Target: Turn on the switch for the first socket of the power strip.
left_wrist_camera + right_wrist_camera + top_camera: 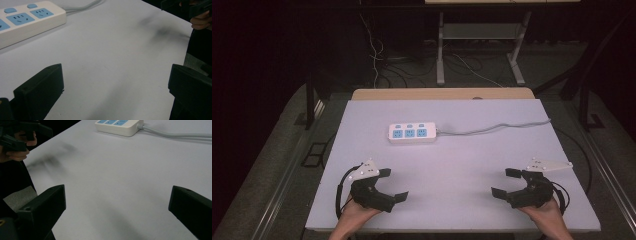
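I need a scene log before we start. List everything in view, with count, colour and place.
power strip: 1, white with three blue sockets, far centre-left of the table
power strip cable: 1, grey, runs from the strip to the table's right edge
table: 1, pale lavender top
metal stand: 1, light grey, floor beyond the table
floor cables: several, white and dark
left gripper: 1, black, near left, open
right gripper: 1, black, near right, open

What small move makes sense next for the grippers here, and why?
Probably the left gripper should ease forward toward the power strip. Both it and the right gripper sit open and empty near the table's front edge, and the strip lies apart, farther back, nearer the left one.
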Demonstrator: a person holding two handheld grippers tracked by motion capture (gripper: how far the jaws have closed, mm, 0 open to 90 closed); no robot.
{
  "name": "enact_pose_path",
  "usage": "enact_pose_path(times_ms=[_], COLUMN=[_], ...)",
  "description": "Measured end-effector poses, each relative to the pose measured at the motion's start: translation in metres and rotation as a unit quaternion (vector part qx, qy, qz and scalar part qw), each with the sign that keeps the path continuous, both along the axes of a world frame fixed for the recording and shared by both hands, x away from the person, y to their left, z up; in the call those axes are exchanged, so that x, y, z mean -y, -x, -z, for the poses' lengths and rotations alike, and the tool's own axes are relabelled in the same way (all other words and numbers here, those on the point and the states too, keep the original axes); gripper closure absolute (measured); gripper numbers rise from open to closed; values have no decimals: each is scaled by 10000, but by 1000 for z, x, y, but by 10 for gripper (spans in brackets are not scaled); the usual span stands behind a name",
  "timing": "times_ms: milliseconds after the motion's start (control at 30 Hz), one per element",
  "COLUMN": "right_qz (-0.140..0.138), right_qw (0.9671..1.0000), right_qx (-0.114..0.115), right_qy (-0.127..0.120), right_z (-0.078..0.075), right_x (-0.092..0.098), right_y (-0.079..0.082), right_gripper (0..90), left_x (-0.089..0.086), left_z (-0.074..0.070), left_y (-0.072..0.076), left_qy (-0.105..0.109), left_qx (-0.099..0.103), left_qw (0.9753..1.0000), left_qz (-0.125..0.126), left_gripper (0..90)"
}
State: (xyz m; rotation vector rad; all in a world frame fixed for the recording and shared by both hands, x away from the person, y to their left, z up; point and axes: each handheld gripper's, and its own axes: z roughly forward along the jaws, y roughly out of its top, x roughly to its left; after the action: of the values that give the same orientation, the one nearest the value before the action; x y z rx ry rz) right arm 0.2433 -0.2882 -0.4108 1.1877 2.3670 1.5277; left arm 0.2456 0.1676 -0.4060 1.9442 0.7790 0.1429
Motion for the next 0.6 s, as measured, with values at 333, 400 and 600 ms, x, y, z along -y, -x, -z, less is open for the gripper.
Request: enact_pose_path(times_ms=[333,400,600], right_qz=[-16,-18,-25], right_qw=[10000,10000,10000], right_qx=[-14,-16,-46], right_qy=[7,4,4], right_z=[0,0,0], right_x=[1,1,1], right_y=[0,0,0], right_gripper=[9,9,9], left_x=[0,0,1], left_z=[-5,-6,-12], left_y=[-1,-2,-4], left_qy=[-55,-69,-86], left_qx=[14,3,6], left_qw=[10000,10000,10000], left_qz=[28,16,23], left_gripper=[0,0,0])
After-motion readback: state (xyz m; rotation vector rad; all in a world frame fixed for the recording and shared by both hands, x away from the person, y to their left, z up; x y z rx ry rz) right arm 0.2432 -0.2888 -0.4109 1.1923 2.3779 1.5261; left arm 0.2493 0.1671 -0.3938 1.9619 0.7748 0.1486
